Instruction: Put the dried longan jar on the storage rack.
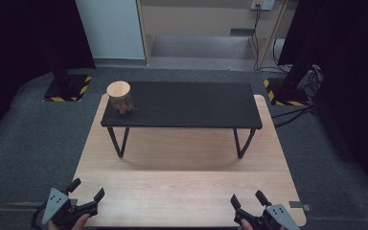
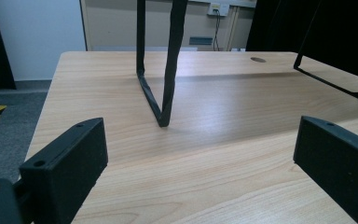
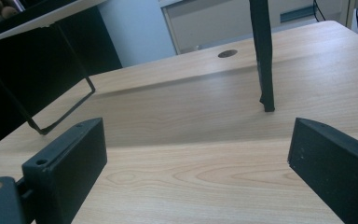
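Both claws sit at the near edge of the wooden desk (image 1: 182,191), jaws spread wide and holding nothing: the left claw (image 1: 85,190) at the near left corner, the right claw (image 1: 248,199) at the near right. The only thing to reach for is the glass jar with a wooden lid (image 1: 120,98), which seems to hold small brown pieces. It stands upright on the left end of the black shelf riser (image 1: 182,105), well ahead of the left claw, slightly to its right and above it. From the right claw it lies far ahead and across to the left; that claw's own view catches only a corner of it, high at the left.

The step in hand looks like the first reach, and the left claw is the better placed for it. It should rise before travelling forward, since the riser's front edge and hairpin leg (image 2: 163,79) stand between it and the jar. Keeping the jaws fully apart, approach level with the glass body below the lid, one jaw on each side, and close gently around the middle. Glass is slick and the jar stands close to the riser's left end, so a nudge could push it off.
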Tool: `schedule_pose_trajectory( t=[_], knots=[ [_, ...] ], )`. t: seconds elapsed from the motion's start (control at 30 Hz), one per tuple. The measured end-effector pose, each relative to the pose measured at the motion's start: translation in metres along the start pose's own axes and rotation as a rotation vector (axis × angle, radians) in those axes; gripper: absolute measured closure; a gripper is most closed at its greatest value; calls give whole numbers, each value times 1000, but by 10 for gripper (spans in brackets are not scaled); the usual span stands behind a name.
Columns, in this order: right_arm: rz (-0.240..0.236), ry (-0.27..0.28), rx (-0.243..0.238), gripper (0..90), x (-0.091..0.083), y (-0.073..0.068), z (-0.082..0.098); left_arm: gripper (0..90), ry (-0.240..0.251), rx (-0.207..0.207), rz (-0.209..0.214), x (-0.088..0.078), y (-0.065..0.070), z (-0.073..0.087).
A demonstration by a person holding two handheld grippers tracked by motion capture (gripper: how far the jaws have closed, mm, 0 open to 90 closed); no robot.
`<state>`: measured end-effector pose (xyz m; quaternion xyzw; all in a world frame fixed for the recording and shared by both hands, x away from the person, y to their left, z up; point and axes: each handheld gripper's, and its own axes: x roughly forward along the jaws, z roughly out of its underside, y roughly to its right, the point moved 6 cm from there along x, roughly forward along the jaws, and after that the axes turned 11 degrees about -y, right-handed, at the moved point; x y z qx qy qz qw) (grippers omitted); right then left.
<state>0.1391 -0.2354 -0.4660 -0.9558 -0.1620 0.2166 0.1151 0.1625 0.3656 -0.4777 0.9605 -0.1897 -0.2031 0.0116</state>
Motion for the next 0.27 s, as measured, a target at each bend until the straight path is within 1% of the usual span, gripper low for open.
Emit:
schedule_pose_trajectory(
  t=[0.17, 0.27],
  knots=[
    [-12, 27, -7, 35, -8, -9, 0, 15, 1, 22, 3, -3, 2, -2],
    [-40, 44, -22, 31, -11, -17, -5, 15, 9, 24, 7, -7, 2, -4]
  ],
)
